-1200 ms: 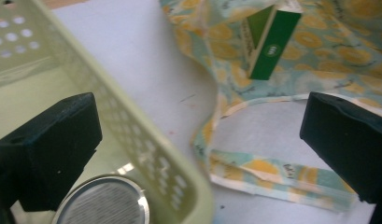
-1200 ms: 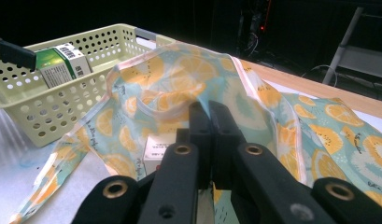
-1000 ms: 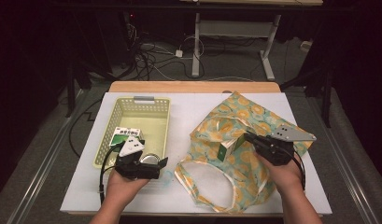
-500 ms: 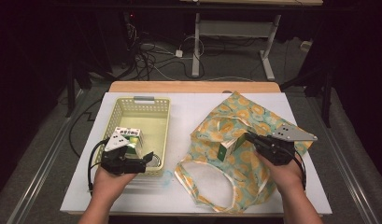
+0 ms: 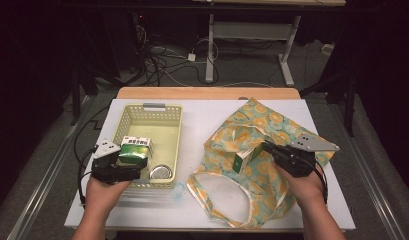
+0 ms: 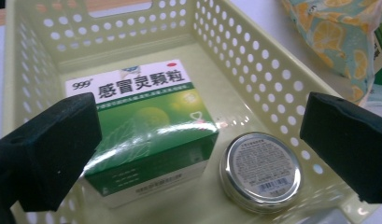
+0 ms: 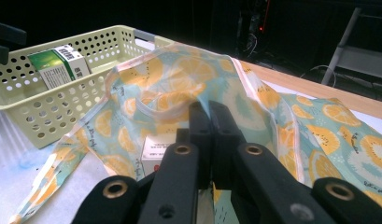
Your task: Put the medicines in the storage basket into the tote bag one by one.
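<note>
Basket [image 6: 268, 70] holds one green box [image 6: 146, 135], one tin [image 6: 261, 170]; left gripper [image 6: 198, 154] gapes, right gripper [image 7: 209, 116] pinches bag [image 7: 179, 88].

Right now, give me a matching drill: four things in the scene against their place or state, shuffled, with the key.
1. green and white cardboard medicine box
2. round silver metal tin
3. left gripper
4. right gripper

A. jaws shut on the lemon-print fabric tote bag
B. jaws wide open over the basket
C. lying flat on the floor of the pale yellow plastic basket, label up
D. in the basket, beside the box

Pairs: 1-C, 2-D, 3-B, 4-A
</note>
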{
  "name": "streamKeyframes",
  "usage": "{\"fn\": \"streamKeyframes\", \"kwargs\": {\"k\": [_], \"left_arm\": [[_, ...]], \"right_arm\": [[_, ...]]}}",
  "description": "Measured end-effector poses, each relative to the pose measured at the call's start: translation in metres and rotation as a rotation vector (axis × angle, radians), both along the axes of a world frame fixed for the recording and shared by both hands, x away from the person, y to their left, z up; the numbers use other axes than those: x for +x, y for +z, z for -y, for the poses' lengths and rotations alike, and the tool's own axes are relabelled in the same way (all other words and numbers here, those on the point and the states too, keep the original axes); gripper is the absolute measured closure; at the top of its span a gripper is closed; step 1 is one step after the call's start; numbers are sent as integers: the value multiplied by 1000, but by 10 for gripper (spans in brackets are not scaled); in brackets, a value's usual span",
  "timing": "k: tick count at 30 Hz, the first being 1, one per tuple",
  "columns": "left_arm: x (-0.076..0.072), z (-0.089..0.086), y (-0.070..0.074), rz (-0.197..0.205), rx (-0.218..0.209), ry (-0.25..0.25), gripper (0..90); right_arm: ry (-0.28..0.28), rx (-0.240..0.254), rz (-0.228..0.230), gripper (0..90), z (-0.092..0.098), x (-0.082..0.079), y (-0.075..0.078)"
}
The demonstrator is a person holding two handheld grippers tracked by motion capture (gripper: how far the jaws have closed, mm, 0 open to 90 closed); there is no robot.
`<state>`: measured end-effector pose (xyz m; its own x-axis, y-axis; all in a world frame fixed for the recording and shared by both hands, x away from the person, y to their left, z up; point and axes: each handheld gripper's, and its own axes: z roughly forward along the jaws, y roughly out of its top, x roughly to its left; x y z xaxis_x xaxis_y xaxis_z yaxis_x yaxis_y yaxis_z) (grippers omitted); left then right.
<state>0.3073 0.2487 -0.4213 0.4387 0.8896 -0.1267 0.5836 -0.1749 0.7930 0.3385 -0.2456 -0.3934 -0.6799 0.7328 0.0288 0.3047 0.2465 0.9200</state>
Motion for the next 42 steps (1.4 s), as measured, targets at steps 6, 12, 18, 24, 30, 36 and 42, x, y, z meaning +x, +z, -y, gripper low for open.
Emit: {"fn": "streamKeyframes", "kwargs": {"k": [6, 12, 18, 24, 30, 36, 42], "left_arm": [[1, -13, -2, -5, -13, 41, 0], [3, -18, -3, -24, -21, 51, 0], [25, -15, 8, -91, -12, 65, 0], [50, -9, 13, -161, 29, 71, 0], [75, -2, 5, -267, 83, 75, 0], [87, 1, -3, -352, 104, 88, 0], [92, 5, -5, -408, 134, 83, 0]], "right_arm": [[1, -2, 0, 900, 0, 0, 0], [0, -1, -1, 900, 0, 0, 0], [3, 3, 0, 900, 0, 1, 1], [4, 11, 8, 900, 1, -1, 4], [3, 14, 10, 900, 3, -1, 4], [2, 11, 9, 900, 3, -1, 3], [2, 10, 5, 900, 2, -1, 3]]}}
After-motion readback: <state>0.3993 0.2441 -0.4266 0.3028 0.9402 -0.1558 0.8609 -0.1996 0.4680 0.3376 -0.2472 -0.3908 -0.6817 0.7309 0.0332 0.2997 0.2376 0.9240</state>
